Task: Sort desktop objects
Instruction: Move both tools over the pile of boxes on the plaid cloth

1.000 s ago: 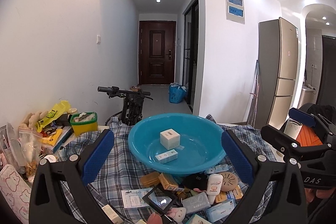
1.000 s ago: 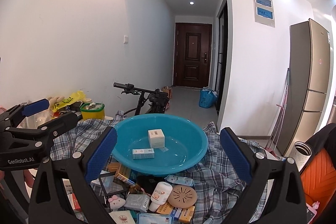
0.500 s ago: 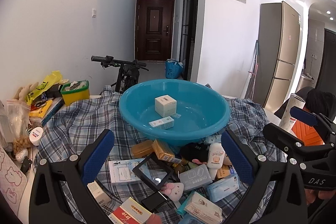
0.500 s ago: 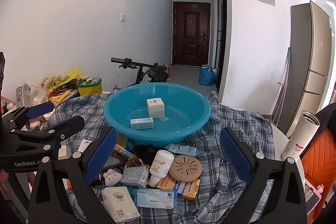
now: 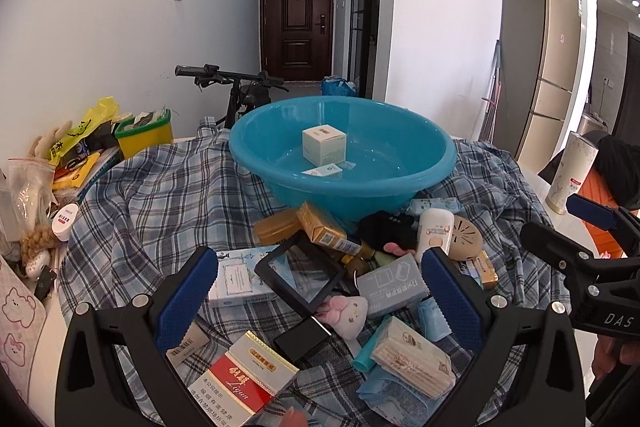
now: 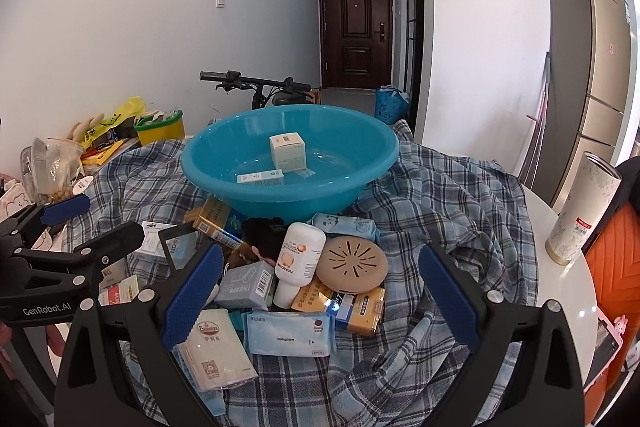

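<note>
Left gripper (image 5: 318, 291): jaws wide apart, nothing held. Between them lie a black-framed panel (image 5: 302, 277), a pink plush charm (image 5: 348, 311) and a grey carton (image 5: 390, 285); a red-and-white box (image 5: 244, 383) sits near their base, on the side of the left finger.

Right gripper (image 6: 320, 287): jaws wide apart, nothing held. Between them lie a white lotion bottle (image 6: 298, 261), a round tan disc (image 6: 352, 263) touching the bottle's right side, and a blue wipes pack (image 6: 290, 333) closest to the base. A beige tissue pack (image 6: 214, 347) lies by the left finger.

All items rest in a heap on a plaid cloth (image 6: 440, 211). Beyond both sets of fingertips stands a blue basin (image 6: 290, 163) containing a cube-shaped white box (image 6: 287, 147) and a flat small carton (image 6: 260, 178). A tall cup (image 6: 582, 213) stands well to the right of the right gripper's jaws.
</note>
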`<state>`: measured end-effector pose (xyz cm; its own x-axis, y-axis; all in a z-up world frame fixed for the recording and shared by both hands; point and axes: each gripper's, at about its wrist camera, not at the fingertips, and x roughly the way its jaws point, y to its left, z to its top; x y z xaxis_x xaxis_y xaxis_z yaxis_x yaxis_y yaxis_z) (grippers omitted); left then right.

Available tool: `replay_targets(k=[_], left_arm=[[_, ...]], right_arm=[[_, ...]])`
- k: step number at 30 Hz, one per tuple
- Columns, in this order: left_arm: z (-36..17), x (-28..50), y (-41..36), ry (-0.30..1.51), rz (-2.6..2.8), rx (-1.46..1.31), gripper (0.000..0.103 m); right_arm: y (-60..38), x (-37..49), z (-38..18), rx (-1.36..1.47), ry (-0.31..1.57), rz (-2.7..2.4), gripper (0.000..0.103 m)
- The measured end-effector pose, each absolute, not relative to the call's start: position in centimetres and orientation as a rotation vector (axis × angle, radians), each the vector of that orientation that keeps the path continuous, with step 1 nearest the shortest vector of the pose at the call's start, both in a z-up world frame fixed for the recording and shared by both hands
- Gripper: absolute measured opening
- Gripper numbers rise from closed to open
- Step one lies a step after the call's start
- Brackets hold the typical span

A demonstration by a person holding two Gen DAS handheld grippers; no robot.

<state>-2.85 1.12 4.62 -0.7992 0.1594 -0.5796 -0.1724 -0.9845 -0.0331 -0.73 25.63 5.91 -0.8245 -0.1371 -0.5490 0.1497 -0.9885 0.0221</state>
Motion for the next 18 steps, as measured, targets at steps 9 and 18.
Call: replay_targets(k=[9,18], left_arm=[[2.0,-2.9,0.8,0.019,2.805,-1.003,0.103],[0.0,-2.9,0.1,-0.005,2.79,-1.083,0.103]], right_arm=[[26.3,-0.9,3.4,0.958,0.002,-2.847,0.098],[26.2,-0.9,1.7,1.028,-0.008,-2.817,0.098]])
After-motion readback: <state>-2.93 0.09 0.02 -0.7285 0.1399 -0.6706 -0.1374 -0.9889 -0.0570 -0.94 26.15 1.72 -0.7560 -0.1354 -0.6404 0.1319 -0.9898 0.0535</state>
